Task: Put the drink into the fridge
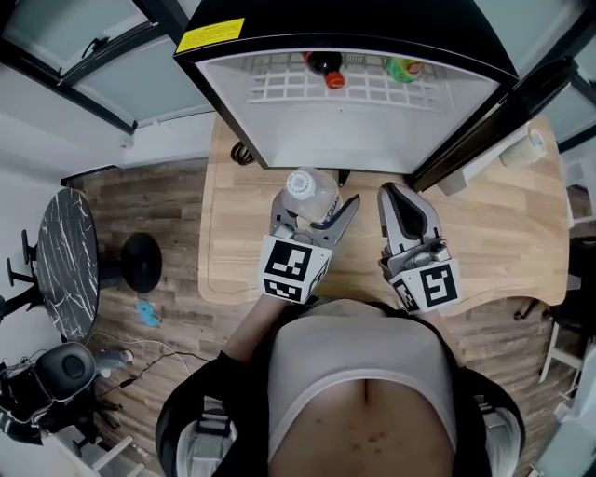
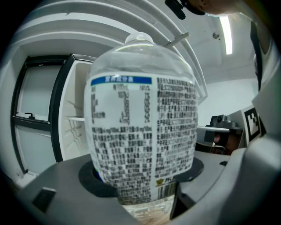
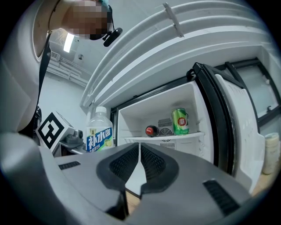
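In the left gripper view the bottle (image 2: pixel 142 127) fills the centre, hiding most of the fridge (image 2: pixel 70 118); its label print is too blurred to read.

A clear plastic drink bottle (image 3: pixel 99 132) bears a blue label (image 3: pixel 99 139) reading 补水啦 in white; its back print is too fine to read. The yellow sticker (image 1: pixel 209 35) at the black fridge's (image 1: pixel 372 23) top left corner is illegible.

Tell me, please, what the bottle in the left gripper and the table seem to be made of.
The bottle looks like clear, glossy plastic: the background shows through above its printed label. The table seems pale wood or wood-look laminate, matt, with grain lines along the top.
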{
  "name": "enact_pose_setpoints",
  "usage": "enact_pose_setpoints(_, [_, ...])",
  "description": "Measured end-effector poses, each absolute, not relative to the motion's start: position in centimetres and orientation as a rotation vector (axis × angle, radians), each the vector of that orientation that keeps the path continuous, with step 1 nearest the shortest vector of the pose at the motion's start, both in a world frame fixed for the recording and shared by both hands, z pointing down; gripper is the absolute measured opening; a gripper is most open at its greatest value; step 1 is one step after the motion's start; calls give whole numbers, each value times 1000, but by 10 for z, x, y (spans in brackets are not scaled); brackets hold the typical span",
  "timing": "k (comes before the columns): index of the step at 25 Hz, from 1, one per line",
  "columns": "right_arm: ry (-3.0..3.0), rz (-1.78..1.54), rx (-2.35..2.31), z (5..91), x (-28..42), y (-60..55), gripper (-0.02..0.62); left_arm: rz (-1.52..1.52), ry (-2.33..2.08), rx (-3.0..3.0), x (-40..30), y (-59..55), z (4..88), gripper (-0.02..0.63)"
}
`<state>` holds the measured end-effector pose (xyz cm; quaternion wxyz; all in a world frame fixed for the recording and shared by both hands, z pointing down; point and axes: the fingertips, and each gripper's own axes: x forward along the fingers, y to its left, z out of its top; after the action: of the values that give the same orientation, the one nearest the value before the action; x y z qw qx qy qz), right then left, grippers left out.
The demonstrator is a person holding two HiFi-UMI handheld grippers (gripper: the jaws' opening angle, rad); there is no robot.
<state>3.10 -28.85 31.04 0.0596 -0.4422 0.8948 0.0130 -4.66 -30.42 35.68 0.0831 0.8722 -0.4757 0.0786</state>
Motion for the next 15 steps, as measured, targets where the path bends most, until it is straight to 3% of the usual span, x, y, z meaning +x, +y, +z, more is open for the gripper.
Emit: enact_pose_setpoints(15, [2750, -44, -1323, 338, 34, -299, 37, 301, -1454, 2601, -43, -341, 411, 345])
